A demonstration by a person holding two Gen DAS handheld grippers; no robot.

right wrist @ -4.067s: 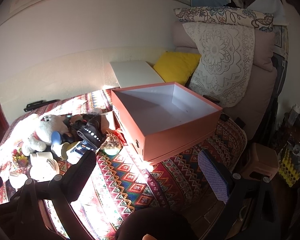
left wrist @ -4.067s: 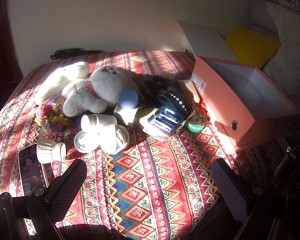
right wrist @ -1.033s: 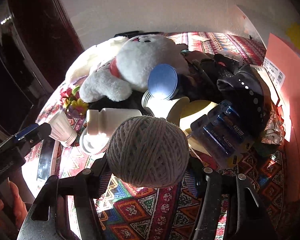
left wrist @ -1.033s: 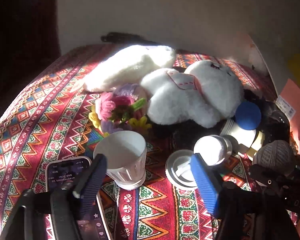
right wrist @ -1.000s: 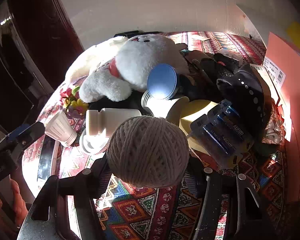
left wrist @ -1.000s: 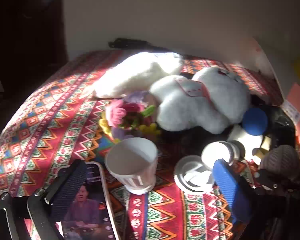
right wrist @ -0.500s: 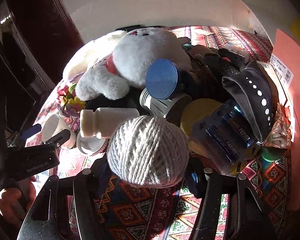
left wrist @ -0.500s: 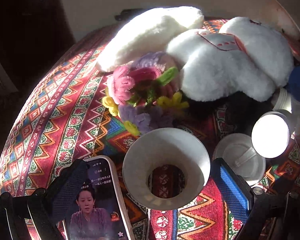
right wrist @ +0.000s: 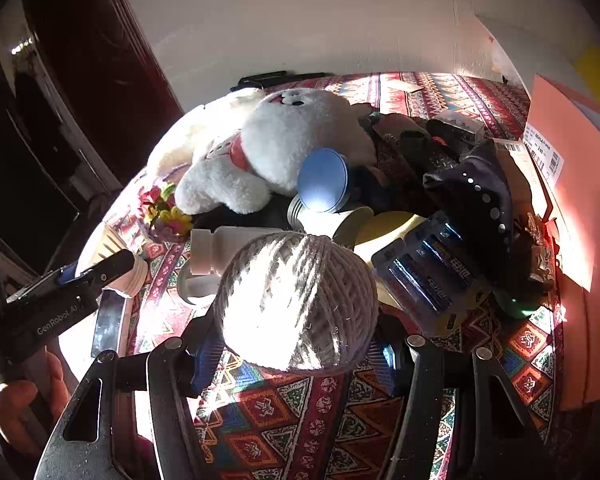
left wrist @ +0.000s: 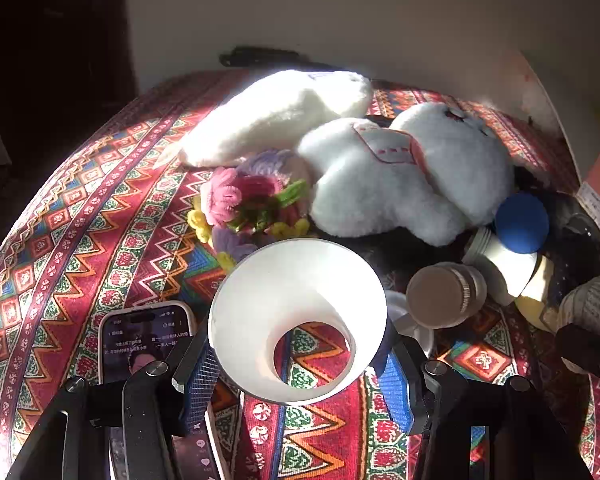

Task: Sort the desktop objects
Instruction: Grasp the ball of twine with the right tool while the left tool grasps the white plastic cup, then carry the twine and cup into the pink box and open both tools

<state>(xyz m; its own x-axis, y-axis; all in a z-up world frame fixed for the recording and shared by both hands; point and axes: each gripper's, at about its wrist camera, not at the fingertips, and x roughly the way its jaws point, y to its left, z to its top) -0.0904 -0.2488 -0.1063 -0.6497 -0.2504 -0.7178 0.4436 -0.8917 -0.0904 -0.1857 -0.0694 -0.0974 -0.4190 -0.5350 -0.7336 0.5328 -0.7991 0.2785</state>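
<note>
My left gripper (left wrist: 296, 376) is shut on a white funnel-shaped plastic cup (left wrist: 256, 320), held tilted so the patterned cloth shows through its open bottom. In the right wrist view my right gripper (right wrist: 296, 356) is shut on a ball of pale twine (right wrist: 296, 300), lifted just above the cloth. The left gripper (right wrist: 100, 272) with the white cup (right wrist: 138, 274) appears there at the left edge. A white plush rabbit (left wrist: 412, 176) lies behind a pipe-cleaner flower bunch (left wrist: 252, 204). The salmon-pink box (right wrist: 572, 184) stands at the right.
A phone (left wrist: 144, 344) with a lit screen lies on the cloth at my left gripper's left finger. A white bottle (left wrist: 444, 294), a blue lid (left wrist: 522, 222), a battery pack (right wrist: 428, 272) and a dark dotted strap (right wrist: 484, 196) crowd the middle. A person's hand (right wrist: 16, 408) grips the left handle.
My left gripper has closed on the white cup and tilted it up off the cloth. The right gripper keeps hold of the twine ball and has shifted slightly.
</note>
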